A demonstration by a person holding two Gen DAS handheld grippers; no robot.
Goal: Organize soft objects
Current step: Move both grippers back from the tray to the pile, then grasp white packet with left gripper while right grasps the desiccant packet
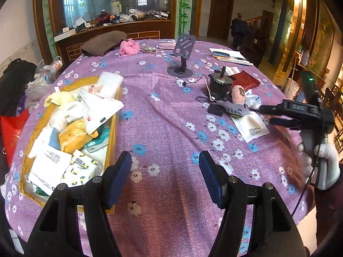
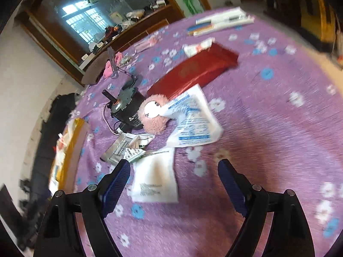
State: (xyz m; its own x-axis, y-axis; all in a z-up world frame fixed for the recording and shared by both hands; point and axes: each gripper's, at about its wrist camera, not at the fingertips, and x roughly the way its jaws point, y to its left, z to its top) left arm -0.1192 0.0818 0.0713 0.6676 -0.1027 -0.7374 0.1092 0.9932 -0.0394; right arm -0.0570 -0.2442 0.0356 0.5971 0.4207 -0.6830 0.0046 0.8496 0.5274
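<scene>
1. The left gripper [image 1: 165, 175] hangs open and empty over the purple flowered tablecloth [image 1: 167, 128].
2. A yellow box [image 1: 113, 128] on the left holds packets and cloths.
3. The right gripper [image 1: 265, 114], in a gloved hand [image 1: 321, 162], nears a white packet [image 1: 250, 126].

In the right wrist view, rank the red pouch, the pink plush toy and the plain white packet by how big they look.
1. red pouch, clearly largest.
2. and 3. plain white packet and pink plush toy: the packet covers more, but it lies nearer the camera, so I leave them unranked.
</scene>
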